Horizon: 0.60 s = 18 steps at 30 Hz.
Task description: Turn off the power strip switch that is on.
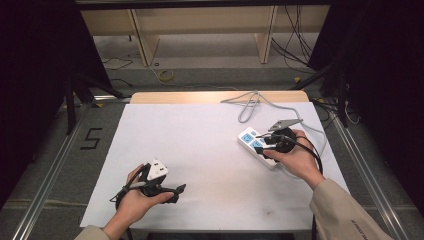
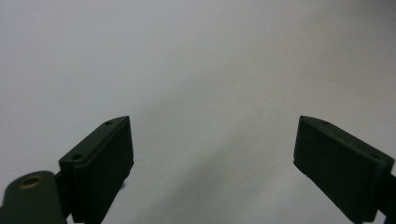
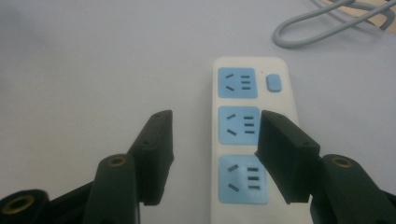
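A white power strip (image 1: 257, 146) with three blue socket faces lies on the white-covered counter (image 1: 210, 150) near its right edge, about midway between the far and near edges. Its grey cable (image 1: 250, 105) loops away toward the far right corner.

The right tongs (image 3: 212, 140) hover over the strip with their jaws apart. In the right gripper view, one black jaw stands over the bare counter just beside the strip's long edge and the other over the strip's opposite side, next to the middle socket; whether either jaw touches the strip cannot be told. A small blue switch (image 3: 273, 83) sits at the strip's far end beside the last socket. The right hand (image 1: 295, 157) rests over the strip's near end.

The left tongs (image 2: 212, 154) are held in the left hand (image 1: 137, 195) near the counter's near left corner, well apart from the strip. Their jaws are spread wide over plain white surface, gripping nothing.
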Available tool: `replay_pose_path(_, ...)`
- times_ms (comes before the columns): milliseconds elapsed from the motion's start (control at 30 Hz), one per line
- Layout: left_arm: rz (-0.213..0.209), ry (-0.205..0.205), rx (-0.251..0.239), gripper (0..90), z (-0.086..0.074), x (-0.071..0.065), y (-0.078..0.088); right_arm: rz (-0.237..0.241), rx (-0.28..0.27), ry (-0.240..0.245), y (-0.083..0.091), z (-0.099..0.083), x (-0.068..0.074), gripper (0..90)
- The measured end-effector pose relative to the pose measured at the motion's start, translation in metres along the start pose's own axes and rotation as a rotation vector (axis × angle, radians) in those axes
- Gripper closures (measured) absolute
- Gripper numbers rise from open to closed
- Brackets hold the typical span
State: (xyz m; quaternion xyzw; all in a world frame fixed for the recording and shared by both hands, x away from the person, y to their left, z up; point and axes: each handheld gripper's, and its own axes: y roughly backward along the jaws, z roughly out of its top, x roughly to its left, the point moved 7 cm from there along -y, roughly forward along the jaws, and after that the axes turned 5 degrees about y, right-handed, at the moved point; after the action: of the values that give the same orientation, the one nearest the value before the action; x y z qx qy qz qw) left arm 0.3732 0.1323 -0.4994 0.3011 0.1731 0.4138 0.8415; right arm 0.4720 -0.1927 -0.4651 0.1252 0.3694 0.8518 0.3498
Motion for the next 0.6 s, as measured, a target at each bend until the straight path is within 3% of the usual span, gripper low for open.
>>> replay_pose_path(600, 0.003, 0.006, -0.004, 11.5, 0.000, 0.001, 0.000, -0.005, -0.079, -0.030, 0.017, -0.017, 0.012, 42.9)
